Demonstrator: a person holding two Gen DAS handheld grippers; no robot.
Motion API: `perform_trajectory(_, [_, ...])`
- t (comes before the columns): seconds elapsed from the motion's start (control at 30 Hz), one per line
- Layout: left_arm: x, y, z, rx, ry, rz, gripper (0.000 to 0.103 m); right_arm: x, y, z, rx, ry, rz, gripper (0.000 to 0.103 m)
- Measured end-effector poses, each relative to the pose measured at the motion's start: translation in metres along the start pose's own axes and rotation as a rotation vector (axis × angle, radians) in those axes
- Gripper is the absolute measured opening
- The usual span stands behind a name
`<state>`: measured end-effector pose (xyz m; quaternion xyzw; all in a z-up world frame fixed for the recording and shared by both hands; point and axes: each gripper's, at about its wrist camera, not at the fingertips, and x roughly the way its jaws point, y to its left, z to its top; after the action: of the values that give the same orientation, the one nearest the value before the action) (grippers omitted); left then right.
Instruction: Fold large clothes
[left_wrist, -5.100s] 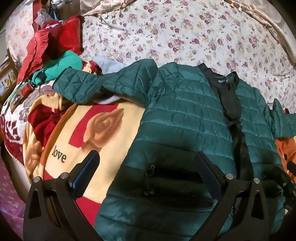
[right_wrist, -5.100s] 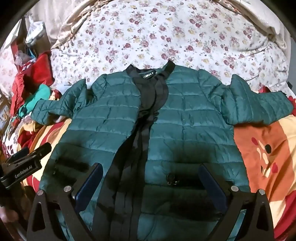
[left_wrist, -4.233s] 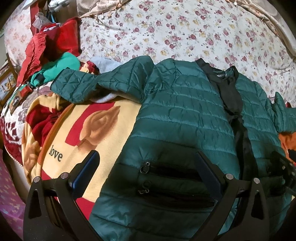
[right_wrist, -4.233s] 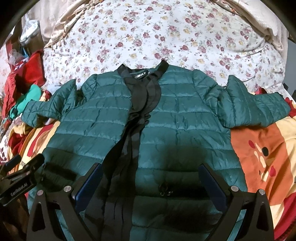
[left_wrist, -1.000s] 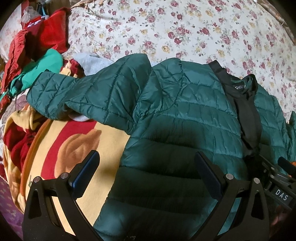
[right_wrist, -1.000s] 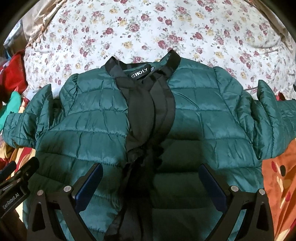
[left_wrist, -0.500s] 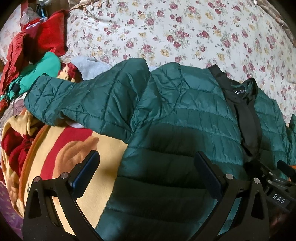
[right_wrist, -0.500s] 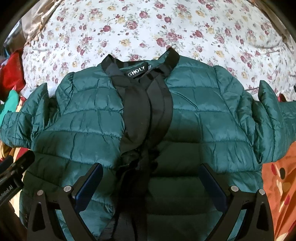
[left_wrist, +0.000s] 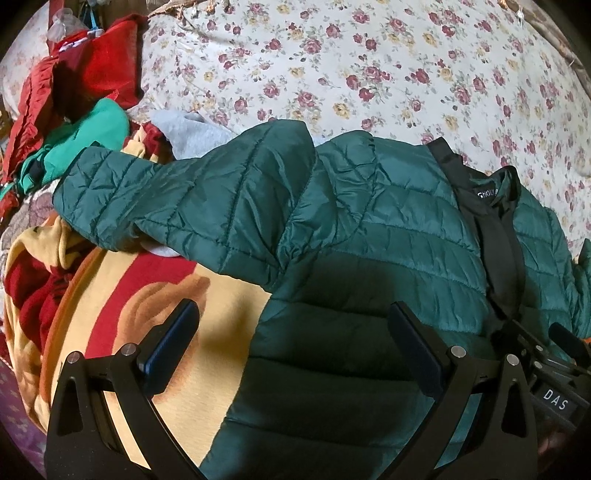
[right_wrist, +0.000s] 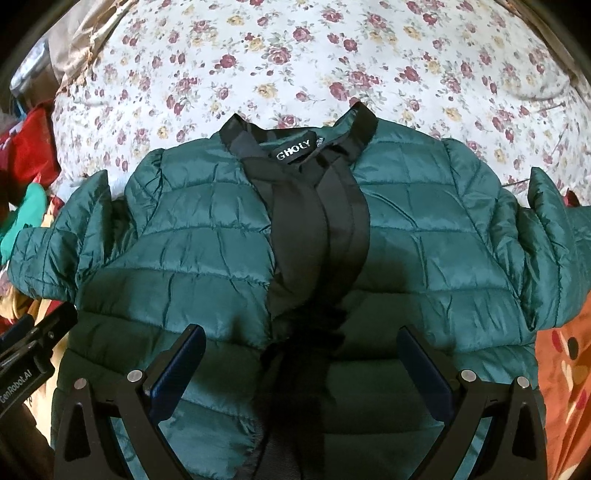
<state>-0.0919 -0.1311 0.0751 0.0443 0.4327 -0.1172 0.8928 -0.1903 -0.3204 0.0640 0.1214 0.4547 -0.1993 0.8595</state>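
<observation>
- State: the left gripper has its jaws spread wide and holds nothing. The right gripper is likewise wide apart and empty. Both hang above the lower body of the green quilted jacket.
- Location: the jacket lies front-up on the bed, straight ahead of both grippers, collar at the far end on the floral bedsheet. Its hem end runs beneath the grippers and out of view.
- Risk, slip: the shell looks glossy and padded. A shallow pinch is likely to slide off when the fabric is lifted.
- Risk, single layer: the black placket lies loose and overlapped, bunched just ahead of the right gripper. A pinch here may take one front panel only and pull the front open.
- Risk, snag: the left sleeve, ahead and to the left of the left gripper, rests on a grey garment and the patterned blanket. Dragging the sleeve inward may carry these along.
- Risk, uneven fold: the right sleeve, ahead and to the right of the right gripper, is already creased upward. Folding over it may trap a lump.
- Risk, collision: the left gripper body shows at the lower left edge of the right wrist view. The two tools are near; inward motion may bring them into contact.
- Risk, spring-back: the padding is likely to reopen any fold that is not pressed flat.
</observation>
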Motion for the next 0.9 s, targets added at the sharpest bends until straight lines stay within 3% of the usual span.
perform_trajectory(0.57, [-0.007,0.049,0.018,-0.064,-0.031,0.048,0.102,0.0,0.012,0.001,-0.03,0.006,0.022,0.102])
perform_trajectory(0.7, [-0.011,0.079,0.036,-0.087,-0.06,0.106,0.102,-0.002,0.013,0.0,-0.025,0.005,0.041,0.102])
perform_trajectory(0.9, [0.004,0.145,0.071,-0.168,-0.036,0.213,0.102,-0.004,0.016,-0.002,-0.036,0.007,0.055,0.102])
